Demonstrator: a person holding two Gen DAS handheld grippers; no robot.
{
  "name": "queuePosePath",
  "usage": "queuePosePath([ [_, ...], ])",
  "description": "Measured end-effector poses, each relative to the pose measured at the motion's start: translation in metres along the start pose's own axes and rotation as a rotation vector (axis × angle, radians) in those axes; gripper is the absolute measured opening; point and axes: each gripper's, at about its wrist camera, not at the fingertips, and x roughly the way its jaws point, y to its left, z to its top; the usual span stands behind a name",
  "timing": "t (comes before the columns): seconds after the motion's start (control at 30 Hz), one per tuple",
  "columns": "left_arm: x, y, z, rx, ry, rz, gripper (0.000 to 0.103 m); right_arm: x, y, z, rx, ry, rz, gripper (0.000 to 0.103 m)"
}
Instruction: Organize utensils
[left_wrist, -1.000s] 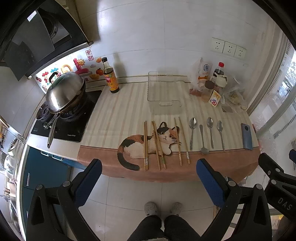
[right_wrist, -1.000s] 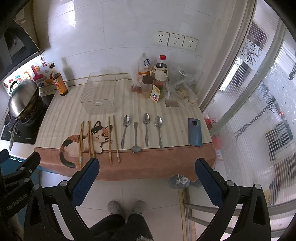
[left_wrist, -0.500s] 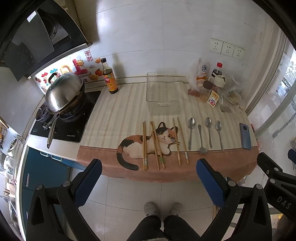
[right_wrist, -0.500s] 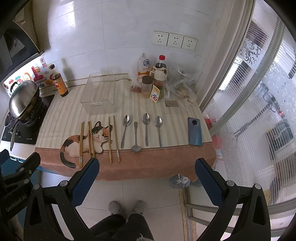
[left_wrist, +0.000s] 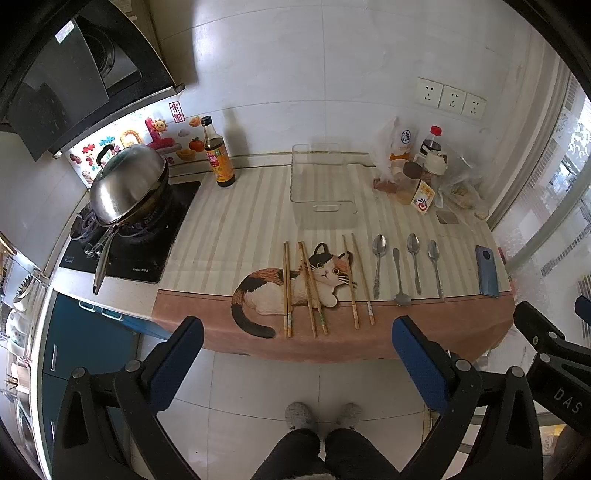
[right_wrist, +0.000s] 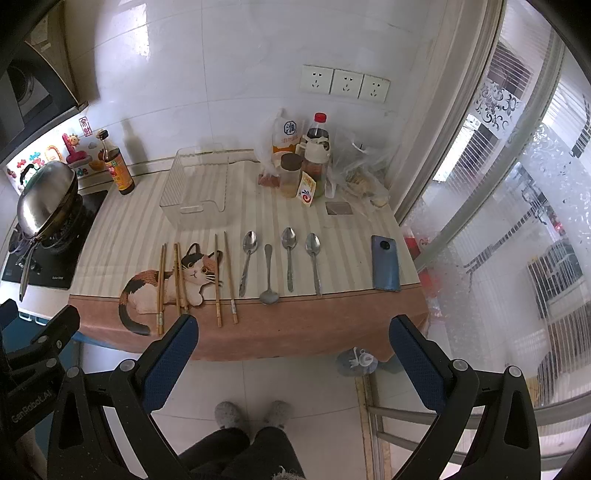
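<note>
Several wooden chopsticks (left_wrist: 312, 286) (right_wrist: 177, 275) lie in pairs on a striped cloth with a cat picture. To their right lie several metal spoons (left_wrist: 413, 266) (right_wrist: 289, 258), one turned bowl toward me. Behind them stands an empty clear plastic bin (left_wrist: 323, 184) (right_wrist: 195, 184). My left gripper (left_wrist: 297, 350) hangs open, high over the floor in front of the counter, holding nothing. My right gripper (right_wrist: 293, 349) is open too, empty, at a similar height and distance.
A blue phone (left_wrist: 487, 271) (right_wrist: 385, 267) lies at the cloth's right end. Bottles, a jar and bags (right_wrist: 303, 166) crowd the back right corner. A sauce bottle (left_wrist: 218, 157), a steel wok (left_wrist: 127, 184) on a stove sit left. A person's feet (left_wrist: 319, 415) stand below.
Both views have shifted only slightly; the counter sits a touch lower and nearer in the left view. Nothing on the counter moved and both grippers stayed open.
</note>
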Motion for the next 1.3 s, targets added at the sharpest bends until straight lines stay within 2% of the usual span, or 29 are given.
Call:
queuePosePath([
  [0.63, -0.003, -0.02, 0.006, 0.002, -0.003, -0.006, 0.103, -0.001, -0.002, 0.001, -0.001, -0.001, -0.002, 0.103],
  [1.3, -0.003, -0.019, 0.009, -0.004, -0.005, -0.013, 0.103, 0.003, -0.009, 0.009, 0.006, -0.007, 0.002, 0.103],
])
